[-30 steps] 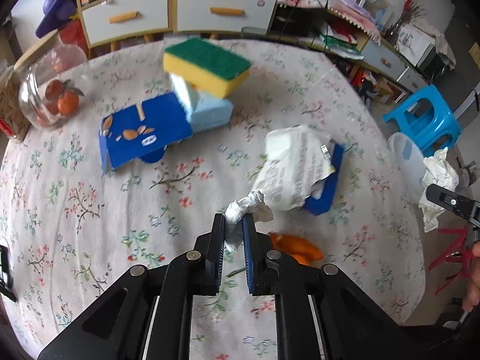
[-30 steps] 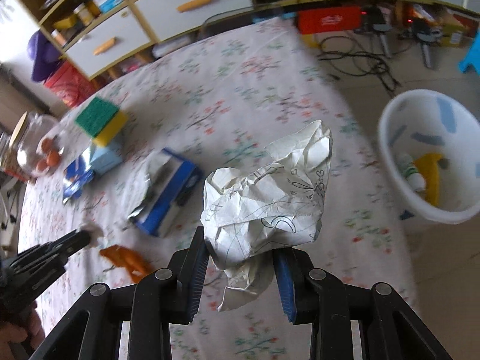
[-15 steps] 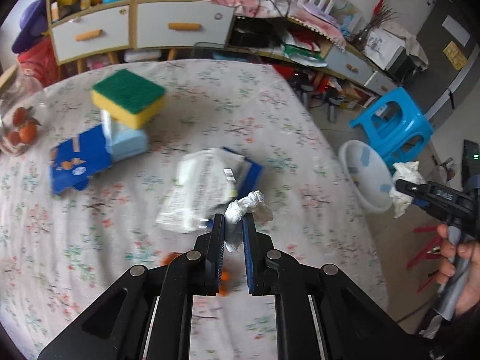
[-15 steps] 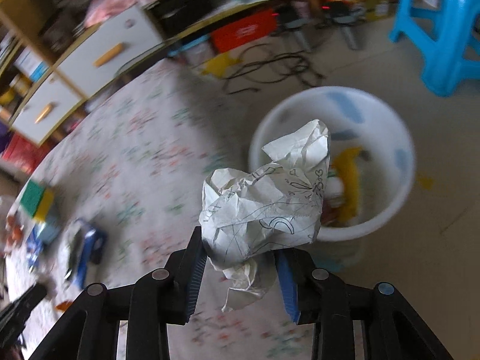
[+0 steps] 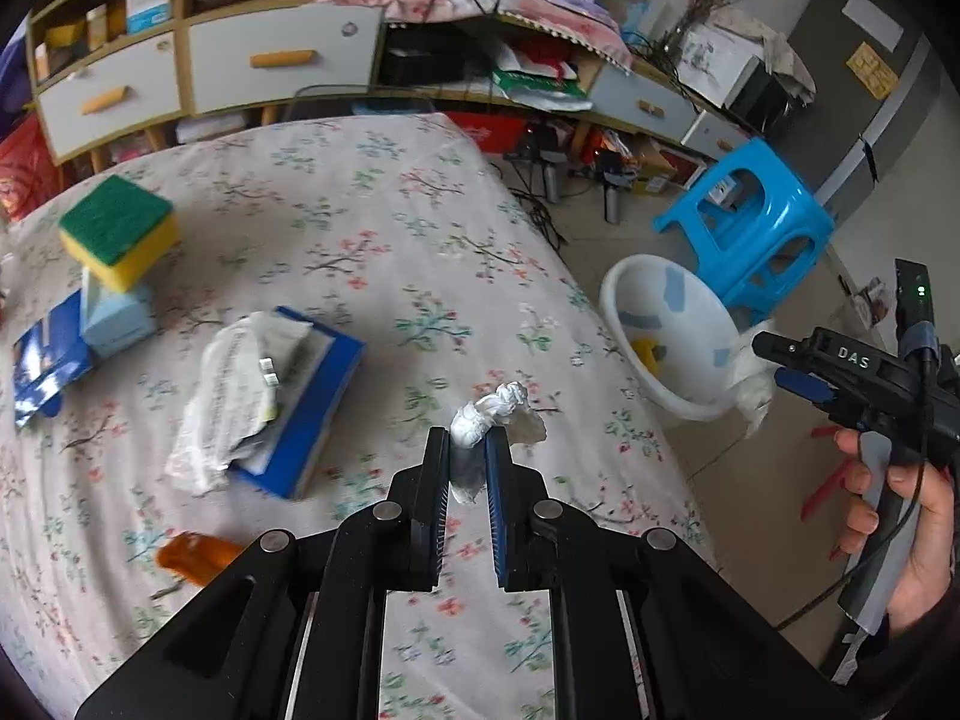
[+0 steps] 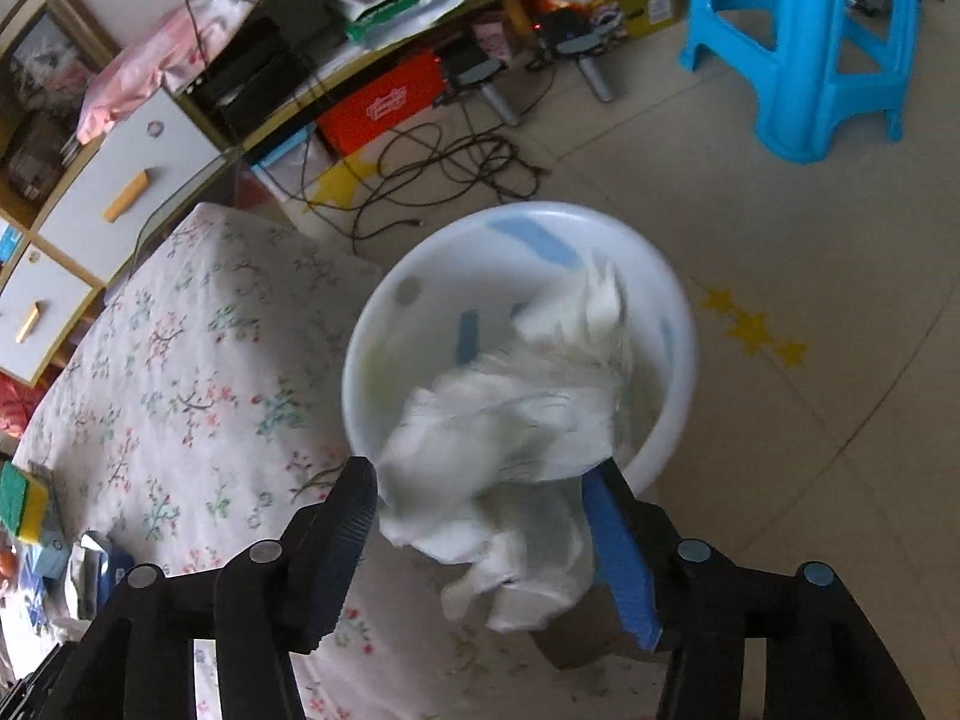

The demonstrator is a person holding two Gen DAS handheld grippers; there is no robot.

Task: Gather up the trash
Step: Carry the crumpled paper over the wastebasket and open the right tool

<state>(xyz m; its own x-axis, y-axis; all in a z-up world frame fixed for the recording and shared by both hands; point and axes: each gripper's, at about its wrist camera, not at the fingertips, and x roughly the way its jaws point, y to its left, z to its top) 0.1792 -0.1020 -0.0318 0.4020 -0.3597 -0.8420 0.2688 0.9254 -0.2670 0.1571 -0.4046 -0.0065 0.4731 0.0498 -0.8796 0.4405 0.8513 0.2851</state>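
Risk: the crumpled paper point(image 6: 510, 420) sits blurred between the right gripper point(image 6: 480, 516) pads, whose jaws are opening; it hangs over the near rim of the white bin point(image 6: 678, 312), so it may catch the rim and land on the floor. Right gripper points steeply down over the bin, beside the table point(image 5: 360, 192). Left gripper point(image 5: 468, 468) angles down over the table, pinched tight on a small twisted tissue point(image 5: 489, 411), bin well apart.

A lived-in home room, seemingly: cluttered drawer shelving point(image 5: 198, 69), a floral-clothed desk point(image 5: 384, 252), a blue plastic stool point(image 5: 750, 222), cables point(image 6: 444, 174) on tiled floor.
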